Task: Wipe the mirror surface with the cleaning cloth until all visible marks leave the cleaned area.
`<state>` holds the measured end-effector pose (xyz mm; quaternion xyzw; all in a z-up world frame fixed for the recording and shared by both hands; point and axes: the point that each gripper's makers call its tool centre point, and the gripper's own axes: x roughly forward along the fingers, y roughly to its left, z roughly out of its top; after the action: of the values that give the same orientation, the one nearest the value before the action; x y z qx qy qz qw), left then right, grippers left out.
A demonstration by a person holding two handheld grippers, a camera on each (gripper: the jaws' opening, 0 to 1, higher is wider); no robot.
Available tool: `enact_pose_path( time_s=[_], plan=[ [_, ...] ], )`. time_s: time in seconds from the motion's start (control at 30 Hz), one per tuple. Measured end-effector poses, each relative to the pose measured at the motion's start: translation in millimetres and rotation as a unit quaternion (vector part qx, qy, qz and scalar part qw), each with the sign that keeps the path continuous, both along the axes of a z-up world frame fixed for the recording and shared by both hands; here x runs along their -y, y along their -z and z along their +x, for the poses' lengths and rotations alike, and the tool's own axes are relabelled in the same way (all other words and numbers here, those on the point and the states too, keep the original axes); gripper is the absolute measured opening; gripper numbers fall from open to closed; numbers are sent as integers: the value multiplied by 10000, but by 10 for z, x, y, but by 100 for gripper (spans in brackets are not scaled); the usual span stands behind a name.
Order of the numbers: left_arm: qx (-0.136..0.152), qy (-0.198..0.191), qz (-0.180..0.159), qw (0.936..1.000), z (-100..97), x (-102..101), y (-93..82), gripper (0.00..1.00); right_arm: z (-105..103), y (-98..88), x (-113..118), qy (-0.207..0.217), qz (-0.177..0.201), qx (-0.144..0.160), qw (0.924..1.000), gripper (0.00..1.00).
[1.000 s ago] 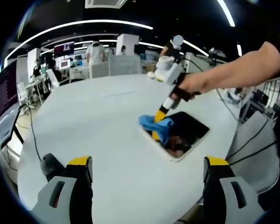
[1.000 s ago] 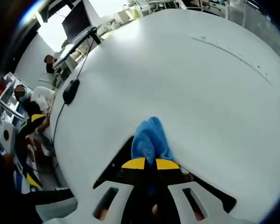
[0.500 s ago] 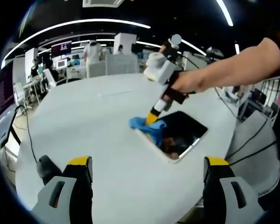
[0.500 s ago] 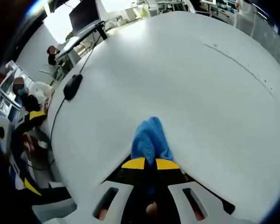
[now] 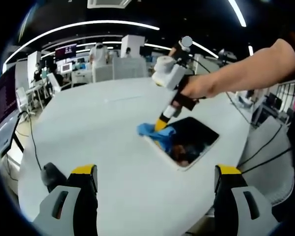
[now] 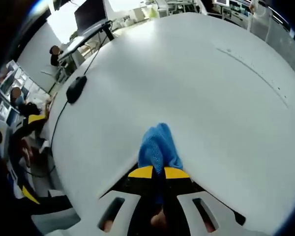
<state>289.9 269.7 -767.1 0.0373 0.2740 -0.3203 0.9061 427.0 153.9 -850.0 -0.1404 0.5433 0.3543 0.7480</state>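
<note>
A dark rectangular mirror (image 5: 194, 140) lies flat on the round white table (image 5: 103, 123). A blue cleaning cloth (image 5: 155, 132) rests on the mirror's left end, pinched by my right gripper (image 5: 162, 125), which a person's hand holds from the right. In the right gripper view my right gripper (image 6: 158, 172) is shut on the blue cloth (image 6: 157, 146), which bunches forward over the edge of the mirror (image 6: 120, 179). My left gripper (image 5: 156, 172) hangs back above the table's near side, open, with nothing between its yellow-tipped jaws.
A black computer mouse (image 6: 76, 88) with its cable sits on the table, also seen near my left jaw as the mouse (image 5: 51, 172). The table edge (image 5: 246, 132) runs just right of the mirror. Desks, monitors and people stand beyond the table.
My right gripper has slid the cloth from the mirror's middle toward its left end and stood more upright. The left gripper has stayed open and nearly still.
</note>
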Motion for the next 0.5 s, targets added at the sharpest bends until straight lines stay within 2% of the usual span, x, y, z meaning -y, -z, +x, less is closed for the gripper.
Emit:
enact_pose_path(
  time_s=[0.5],
  plan=[
    [53, -20, 25, 10000, 8, -3, -38, 99, -2, 5, -7, -147, -124, 107, 9998, 1]
  ],
)
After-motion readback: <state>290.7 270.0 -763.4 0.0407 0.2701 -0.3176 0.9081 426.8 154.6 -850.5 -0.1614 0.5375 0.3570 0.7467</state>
